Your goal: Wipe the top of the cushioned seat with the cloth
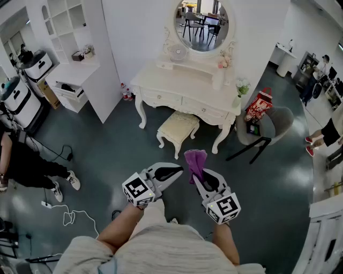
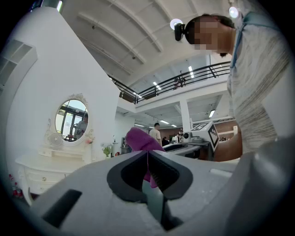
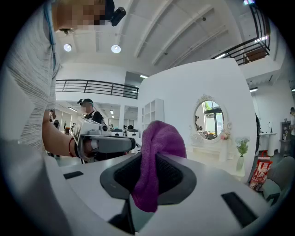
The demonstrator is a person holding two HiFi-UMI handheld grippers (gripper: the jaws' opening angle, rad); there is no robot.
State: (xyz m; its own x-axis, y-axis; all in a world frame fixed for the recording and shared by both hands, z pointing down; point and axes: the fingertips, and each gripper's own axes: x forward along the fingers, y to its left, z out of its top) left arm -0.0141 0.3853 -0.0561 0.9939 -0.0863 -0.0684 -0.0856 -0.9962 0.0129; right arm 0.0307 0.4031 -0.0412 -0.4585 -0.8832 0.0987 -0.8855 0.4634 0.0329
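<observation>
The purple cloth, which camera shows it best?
The right gripper view: the purple cloth fills the centre, clamped between the jaws of the right gripper. The head view shows it small, at that gripper's tip; the left gripper view shows it partly behind its own jaws.

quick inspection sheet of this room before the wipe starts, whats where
surface: seat top cream, nothing seen on it, standing before the dressing table
job's things: purple cloth off the seat, in the air
clutter: red bag at the grey chair
grippers: right gripper shut on the cloth; left gripper jaws together, tip beside the cloth
cables: white cable loose on the floor
surroundings: oval mirror, shelves, person at left edge
</observation>
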